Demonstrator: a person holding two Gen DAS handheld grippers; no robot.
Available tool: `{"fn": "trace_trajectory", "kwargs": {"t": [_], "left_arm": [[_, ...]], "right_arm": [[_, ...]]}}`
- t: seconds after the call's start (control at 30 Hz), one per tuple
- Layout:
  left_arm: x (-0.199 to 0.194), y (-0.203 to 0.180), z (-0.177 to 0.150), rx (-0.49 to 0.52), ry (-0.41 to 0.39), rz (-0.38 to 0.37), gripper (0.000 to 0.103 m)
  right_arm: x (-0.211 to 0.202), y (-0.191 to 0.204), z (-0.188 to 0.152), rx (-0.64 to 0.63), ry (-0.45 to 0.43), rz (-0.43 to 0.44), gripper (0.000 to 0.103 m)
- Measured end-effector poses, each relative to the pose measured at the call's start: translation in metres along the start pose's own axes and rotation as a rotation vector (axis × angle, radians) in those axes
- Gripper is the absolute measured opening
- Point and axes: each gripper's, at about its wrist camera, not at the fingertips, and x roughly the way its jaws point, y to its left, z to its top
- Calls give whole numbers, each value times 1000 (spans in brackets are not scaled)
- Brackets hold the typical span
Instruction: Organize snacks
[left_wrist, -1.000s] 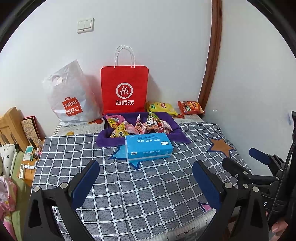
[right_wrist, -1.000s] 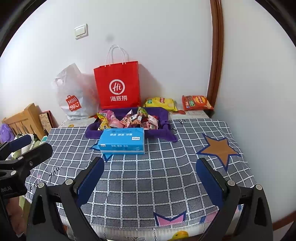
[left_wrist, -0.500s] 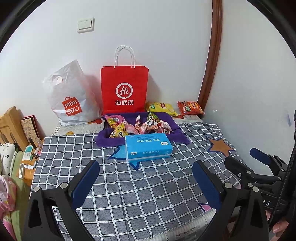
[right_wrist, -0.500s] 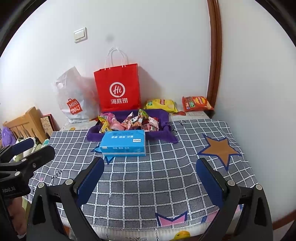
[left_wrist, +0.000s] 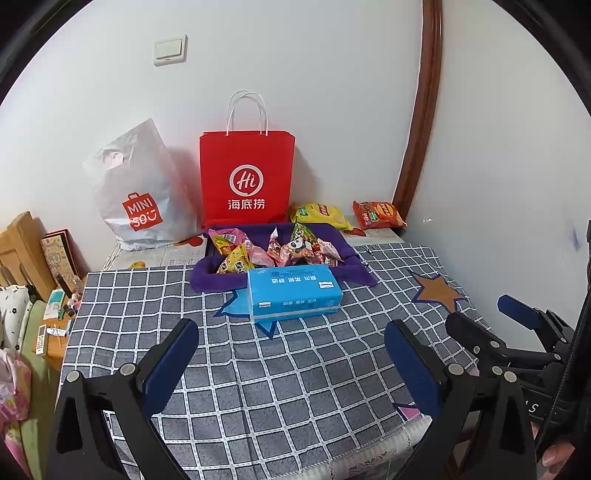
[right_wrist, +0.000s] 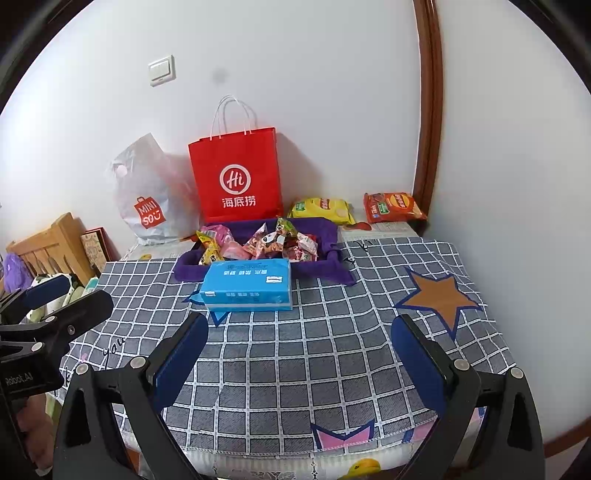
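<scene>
Grey checked cloth with orange and blue star patches covers the desk (left_wrist: 295, 369). Near the middle lies a blue tissue pack (left_wrist: 293, 291), used here as the landmark. Just behind the pack, touching its far edge, sits a purple fabric tray (left_wrist: 210, 278) heaped with small wrapped snacks (left_wrist: 280, 249) in pink, yellow and red. Behind the tray a red paper bag (left_wrist: 246, 177) with white handles stands upright against the white wall. To the left of the red bag slumps a pale plastic shopping bag (left_wrist: 136, 192). Behind and to the right of the pack, beyond the tray, a yellow chip packet (left_wrist: 319, 214) lies flat, and a red-orange chip packet (left_wrist: 378, 214) lies further right, near the wooden door frame (left_wrist: 421, 129).

The left gripper (left_wrist: 291, 363) hovers in front of the pack, its blue-padded jaws wide apart and holding nothing. The right gripper (right_wrist: 299, 354) hovers beside it, also in front of the pack, with jaws spread wide and empty.
</scene>
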Motion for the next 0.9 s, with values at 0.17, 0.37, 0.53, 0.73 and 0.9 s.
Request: {"fn": "trace_trajectory", "kwargs": {"t": [0.17, 0.37, 0.53, 0.73, 0.9], "left_arm": [[0, -2, -1, 1, 0, -1, 101], [-1, -2, -1, 0, -3, -2, 101], [-2, -1, -2, -4, -7, -3, 101], [-2, 0, -1, -6, -8, -3, 101], [-2, 0, -1, -6, -8, -5, 101]], "right_arm": [[0, 0, 0, 0, -3, 2, 98], [-1, -1, -1, 5, -8, 3, 98], [-3, -1, -2, 5, -11, 6, 98], [-4, -1, -2, 6, -14, 6, 98], [-5, -1, -2, 6, -17, 5, 98]]}}
